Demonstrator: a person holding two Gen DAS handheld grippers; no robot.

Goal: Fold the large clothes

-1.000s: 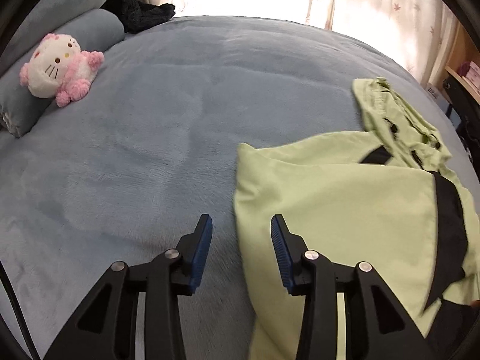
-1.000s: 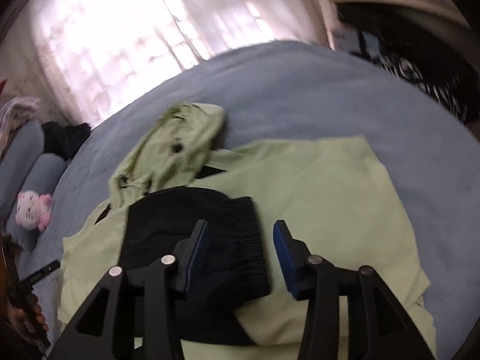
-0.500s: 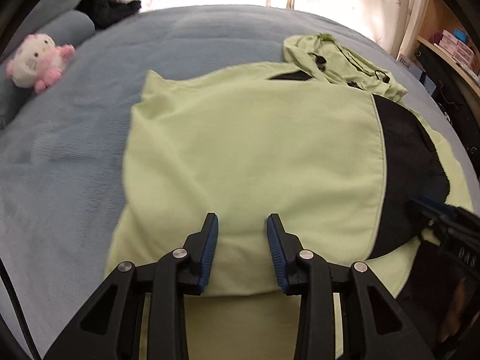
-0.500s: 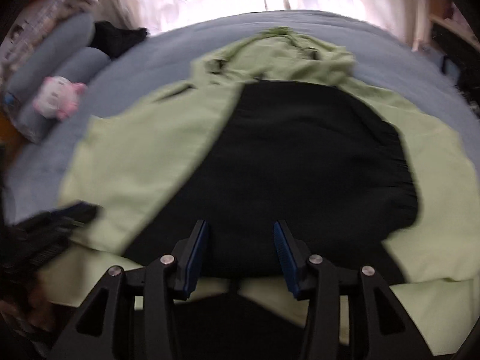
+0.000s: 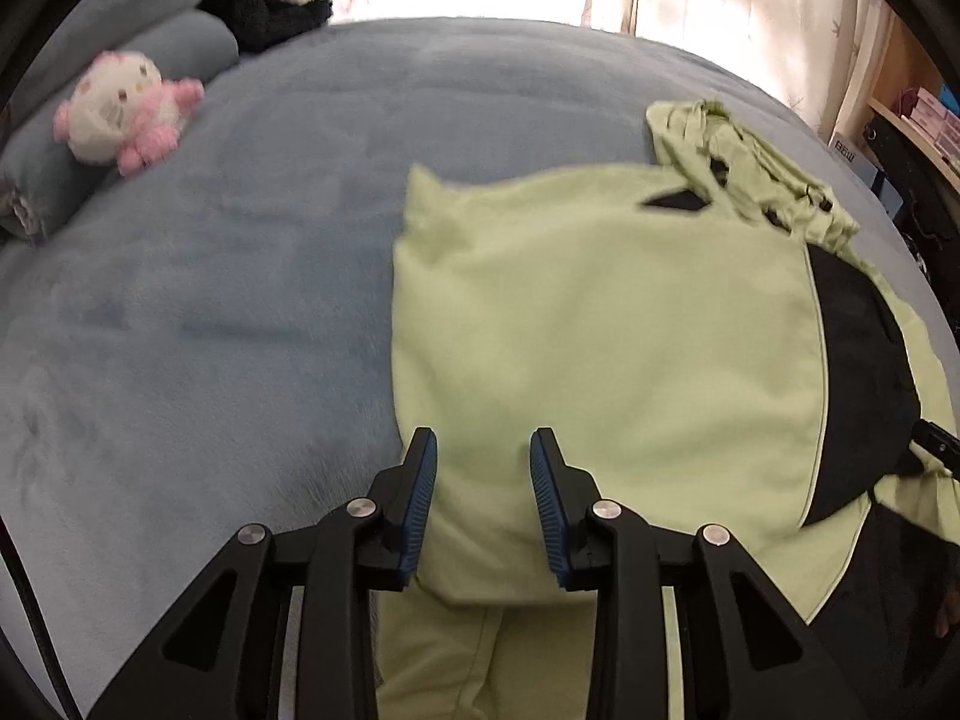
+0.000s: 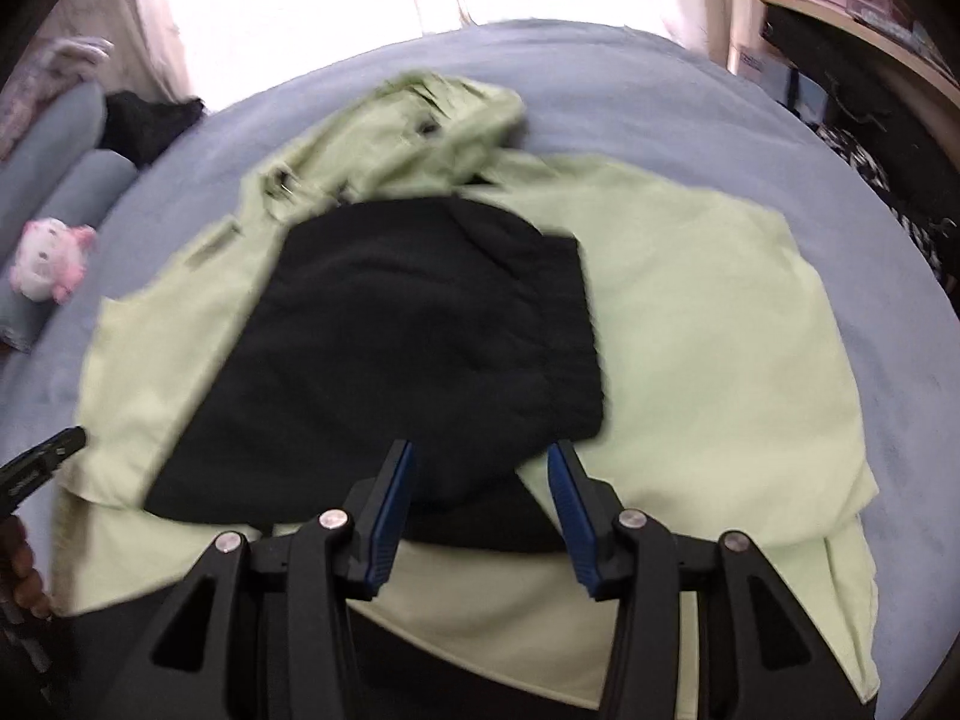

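Jacket (image 5: 600,324), pale green with black panels, lies part-folded on the grey bed (image 5: 210,300), hood (image 6: 420,126) toward the curtains. Left gripper (image 5: 483,483) hangs over its near-left edge, fingers apart, nothing gripped. Right gripper (image 6: 480,492) over the black sleeve (image 6: 420,348), likewise parted, empty. Bare bed left of jacket; plush (image 5: 120,111) by the pillows. Shelf labels unreadable.

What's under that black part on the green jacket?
The black part lies on top of the green jacket, which spreads out around it on the blue bed. More green cloth shows at its edges, but whatever is right beneath its middle is covered.
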